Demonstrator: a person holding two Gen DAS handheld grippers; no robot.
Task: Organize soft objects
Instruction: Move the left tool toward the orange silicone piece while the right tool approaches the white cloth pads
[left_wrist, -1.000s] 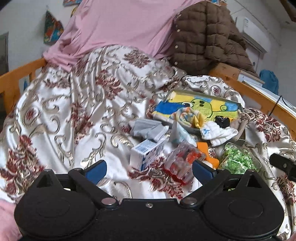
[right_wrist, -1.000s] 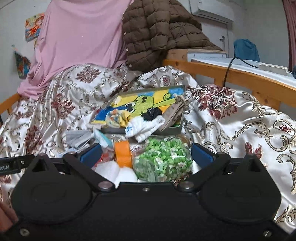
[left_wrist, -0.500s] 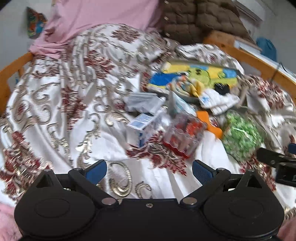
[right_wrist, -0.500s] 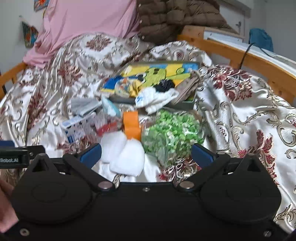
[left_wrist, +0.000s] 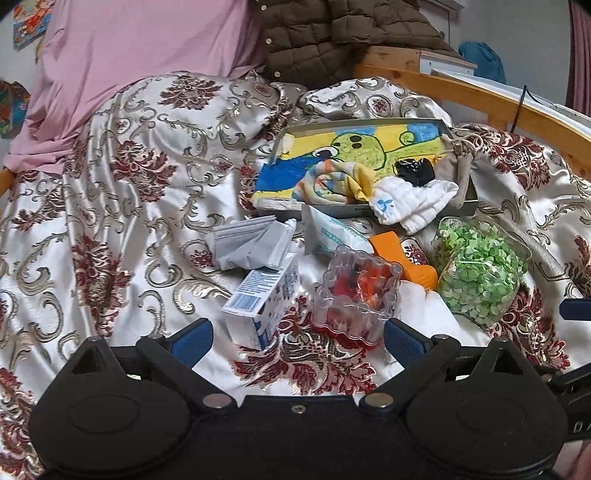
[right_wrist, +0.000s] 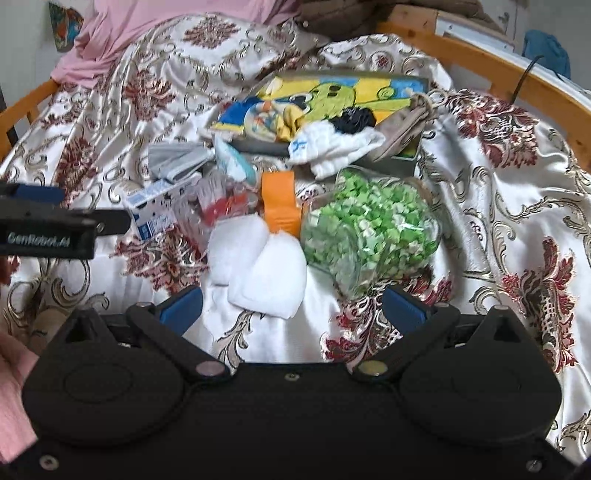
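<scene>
A shallow grey box (left_wrist: 424, 211) with a yellow-blue cartoon lining sits on the bed; inside lie a colourful cloth (left_wrist: 332, 181), a white cloth (left_wrist: 410, 201), a black item (left_wrist: 415, 170) and a beige pouch (right_wrist: 400, 129). In front lie two white pads (right_wrist: 258, 258), an orange piece (right_wrist: 279, 201), a bag of green bits (right_wrist: 369, 225), a clear ridged container (left_wrist: 356, 295), a milk carton (left_wrist: 264, 299), a grey pouch (left_wrist: 251, 242) and a wipes pack (left_wrist: 332, 238). My left gripper (left_wrist: 297, 338) stands open before the carton and container. My right gripper (right_wrist: 291, 306) is open just short of the white pads.
A patterned satin cover (left_wrist: 110, 206) spreads over the bed. Pink fabric (left_wrist: 129, 48) and a brown quilted jacket (left_wrist: 332, 33) pile at the back. A wooden rail (right_wrist: 517, 74) runs along the right side. The left gripper's side (right_wrist: 48, 229) shows at the right wrist view's left edge.
Both grippers have pulled back and tilted down, so the white pads and more of the bed cover show. Both stay open; nothing on the bed has moved.
</scene>
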